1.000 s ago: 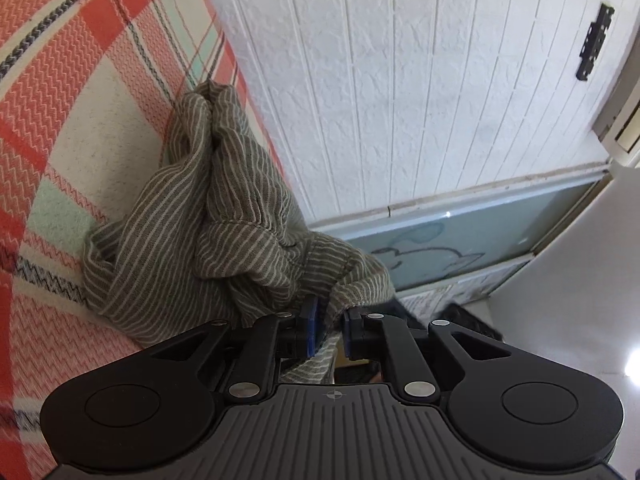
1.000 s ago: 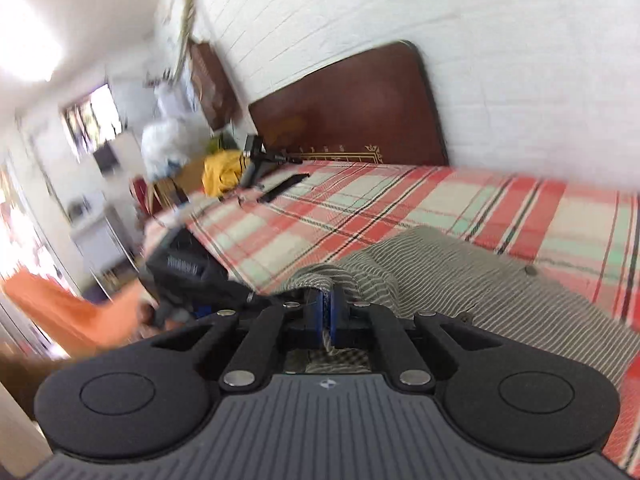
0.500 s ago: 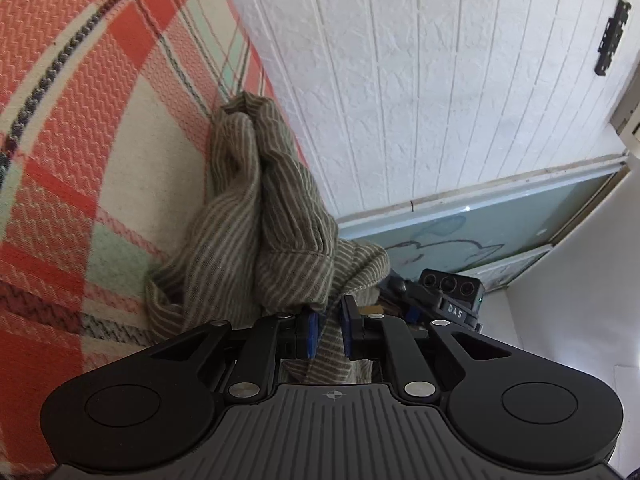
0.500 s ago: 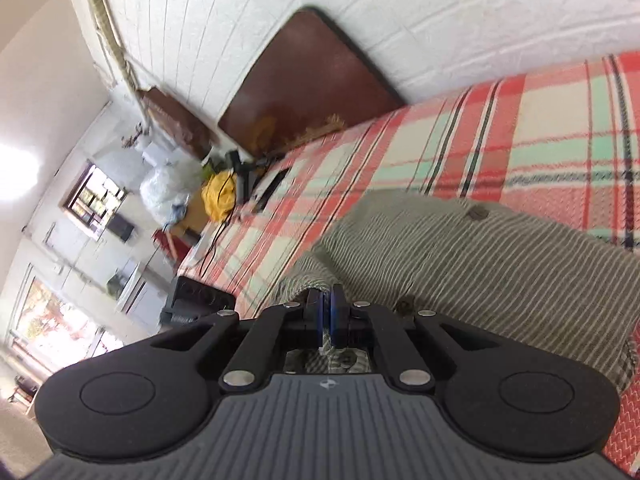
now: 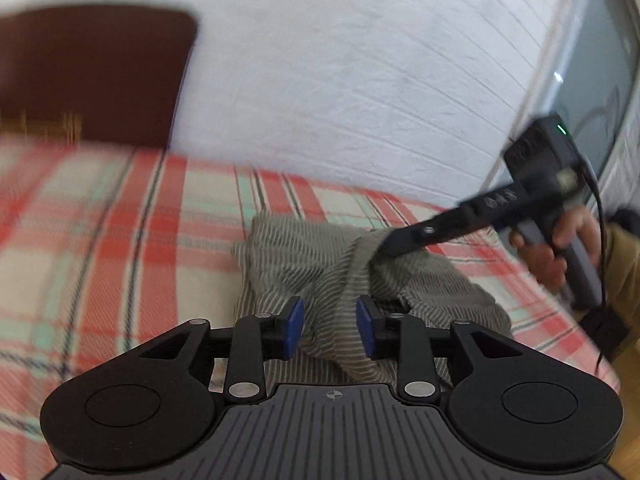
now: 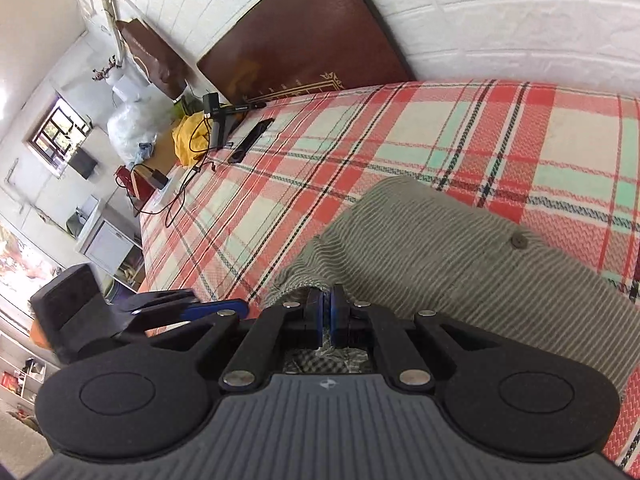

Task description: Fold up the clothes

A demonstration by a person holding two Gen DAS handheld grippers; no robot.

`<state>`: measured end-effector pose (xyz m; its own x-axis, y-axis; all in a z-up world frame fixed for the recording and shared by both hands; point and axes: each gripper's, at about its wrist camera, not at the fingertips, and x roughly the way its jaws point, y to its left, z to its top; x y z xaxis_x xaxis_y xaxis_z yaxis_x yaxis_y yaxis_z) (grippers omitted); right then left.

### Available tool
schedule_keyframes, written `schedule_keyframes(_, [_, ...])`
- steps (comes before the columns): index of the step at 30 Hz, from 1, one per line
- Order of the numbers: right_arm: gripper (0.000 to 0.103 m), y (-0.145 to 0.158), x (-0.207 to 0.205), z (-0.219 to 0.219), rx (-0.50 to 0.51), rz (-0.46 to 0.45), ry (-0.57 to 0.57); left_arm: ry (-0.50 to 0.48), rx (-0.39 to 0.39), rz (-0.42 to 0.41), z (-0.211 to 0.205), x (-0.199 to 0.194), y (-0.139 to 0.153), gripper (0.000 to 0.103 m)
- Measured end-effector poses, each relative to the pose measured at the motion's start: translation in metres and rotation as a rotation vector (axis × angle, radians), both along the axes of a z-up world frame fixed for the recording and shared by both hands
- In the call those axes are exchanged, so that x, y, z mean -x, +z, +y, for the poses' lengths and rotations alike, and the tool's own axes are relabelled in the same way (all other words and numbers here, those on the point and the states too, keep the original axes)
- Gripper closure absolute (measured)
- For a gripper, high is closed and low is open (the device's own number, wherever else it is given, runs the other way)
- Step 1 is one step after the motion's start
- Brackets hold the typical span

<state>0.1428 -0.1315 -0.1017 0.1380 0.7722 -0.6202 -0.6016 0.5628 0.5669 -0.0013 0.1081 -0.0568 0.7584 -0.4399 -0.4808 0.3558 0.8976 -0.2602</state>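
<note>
Plaid bedspread (image 6: 400, 140) supports striped garment (image 6: 460, 260); right gripper (image 6: 326, 312) pinches its edge as anchor, left gripper (image 5: 330, 330) opening, pads clear of cloth between them.

Grey striped garment (image 5: 304, 252) (buttoned), crumpled, on plaid bedspread (image 5: 120, 220)

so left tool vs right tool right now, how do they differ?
Left tool: blue pads apart and opening, striped garment lying loose between them, not pinched. Right tool: pads shut on an edge of the same garment. The left view is motion-blurred; the right view is sharp. Shared: both are black with blue pads and point down at the garment on the plaid bed cover.
</note>
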Motion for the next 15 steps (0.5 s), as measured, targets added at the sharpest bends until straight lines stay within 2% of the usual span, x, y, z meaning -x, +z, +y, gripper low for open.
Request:
schedule_keyframes(3, [0.099,0.003,0.001,0.007,0.023,-0.006,0.003,-0.046,-0.122,-0.053,-0.026,0.012,0.013,0.054])
schedule_keyframes(5, [0.099,0.005,0.001,0.01,0.035,-0.006,0.005,-0.05,-0.202,-0.07,-0.041,0.012,0.01,0.052])
schedule_keyframes(8, [0.098,0.007,0.0,0.011,0.048,-0.001,0.005,-0.029,-0.252,-0.054,-0.049,0.004,-0.004,0.052])
schedule_keyframes(11, [0.097,0.008,0.0,0.009,0.061,0.007,0.005,-0.009,-0.261,-0.02,-0.052,-0.01,-0.017,0.054])
schedule_keyframes(12, [0.096,0.008,-0.001,0.009,0.065,0.01,0.005,-0.001,-0.279,-0.012,-0.054,-0.013,-0.021,0.061])
schedule_keyframes(13, [0.096,0.008,-0.001,0.008,0.07,0.009,0.001,0.005,-0.297,0.0,-0.055,-0.017,-0.026,0.082])
schedule_keyframes(14, [0.094,0.009,0.001,0.008,0.083,-0.006,-0.005,0.007,-0.303,0.02,-0.055,-0.022,-0.031,0.09])
schedule_keyframes(15, [0.091,0.009,0.002,0.008,0.1,-0.027,-0.011,0.01,-0.291,0.036,-0.053,-0.025,-0.034,0.09])
